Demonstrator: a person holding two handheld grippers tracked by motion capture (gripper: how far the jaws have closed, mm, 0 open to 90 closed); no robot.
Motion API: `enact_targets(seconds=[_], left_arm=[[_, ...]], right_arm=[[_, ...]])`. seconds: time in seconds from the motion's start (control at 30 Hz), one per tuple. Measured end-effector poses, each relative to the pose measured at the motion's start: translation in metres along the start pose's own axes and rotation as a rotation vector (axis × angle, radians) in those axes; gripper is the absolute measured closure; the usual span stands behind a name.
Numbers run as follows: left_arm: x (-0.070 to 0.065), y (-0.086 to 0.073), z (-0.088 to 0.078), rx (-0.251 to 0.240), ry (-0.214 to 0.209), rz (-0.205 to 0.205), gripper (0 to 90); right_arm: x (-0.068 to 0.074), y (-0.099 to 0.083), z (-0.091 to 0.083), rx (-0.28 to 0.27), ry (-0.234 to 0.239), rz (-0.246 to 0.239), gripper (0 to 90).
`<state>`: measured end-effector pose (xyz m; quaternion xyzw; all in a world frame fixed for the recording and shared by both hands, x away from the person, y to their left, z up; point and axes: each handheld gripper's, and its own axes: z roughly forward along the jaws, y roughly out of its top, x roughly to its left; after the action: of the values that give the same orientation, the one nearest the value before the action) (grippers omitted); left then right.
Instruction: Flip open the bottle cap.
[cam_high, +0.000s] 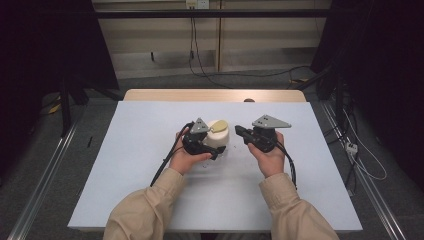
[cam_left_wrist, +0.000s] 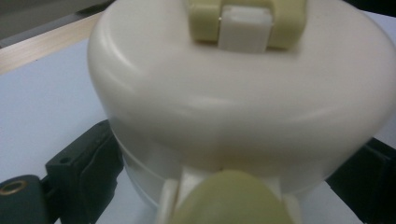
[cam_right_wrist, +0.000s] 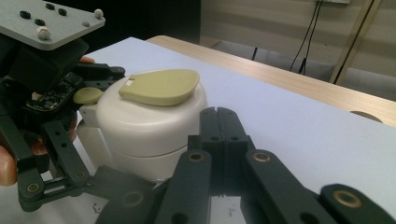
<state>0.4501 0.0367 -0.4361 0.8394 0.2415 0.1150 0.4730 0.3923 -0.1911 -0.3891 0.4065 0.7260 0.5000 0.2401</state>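
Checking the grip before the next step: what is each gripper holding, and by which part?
The left gripper clamps the cream container by its lower body, one jaw on each side. The right gripper holds nothing, jaws shut.

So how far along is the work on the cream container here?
Done: the left gripper clamps the cream container by its sides. In hand: the right gripper, jaws shut and empty, sits beside it. Left: the yellow lid flap still lies flat, apparently unopened.

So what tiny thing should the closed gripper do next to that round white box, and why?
Probably bring the right gripper to the yellow-green flap on the round cream-white plastic container and nudge it. The left gripper clasps the container's sides, steadying it, while the right gripper's jaws are shut, empty and beside it.
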Motion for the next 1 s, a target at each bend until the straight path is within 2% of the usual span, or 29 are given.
enact_targets(seconds=[0.13, 0.33, 0.5, 0.67, 1.0], left_arm=[[0.000, 0.000, 0.000, 0.000, 0.001, 0.000, 5.6], [0.000, 0.000, 0.000, 0.000, -0.001, -0.003, 5.6], [0.000, 0.000, 0.000, 0.001, -0.001, -0.002, 5.6], [0.000, 0.000, 0.000, 0.001, -0.002, 0.002, 5.6], [0.000, 0.000, 0.000, 0.001, -0.004, -0.001, 5.6]], right_arm=[[0.002, 0.003, 0.003, 0.009, -0.002, -0.032, 90.0], [0.005, 0.005, 0.011, 0.027, 0.022, -0.046, 90.0], [0.002, 0.003, 0.016, 0.039, 0.011, -0.057, 90.0], [0.000, 0.003, 0.019, 0.020, 0.002, -0.074, 90.0], [0.002, 0.007, 0.026, 0.025, 0.002, -0.111, 90.0]])
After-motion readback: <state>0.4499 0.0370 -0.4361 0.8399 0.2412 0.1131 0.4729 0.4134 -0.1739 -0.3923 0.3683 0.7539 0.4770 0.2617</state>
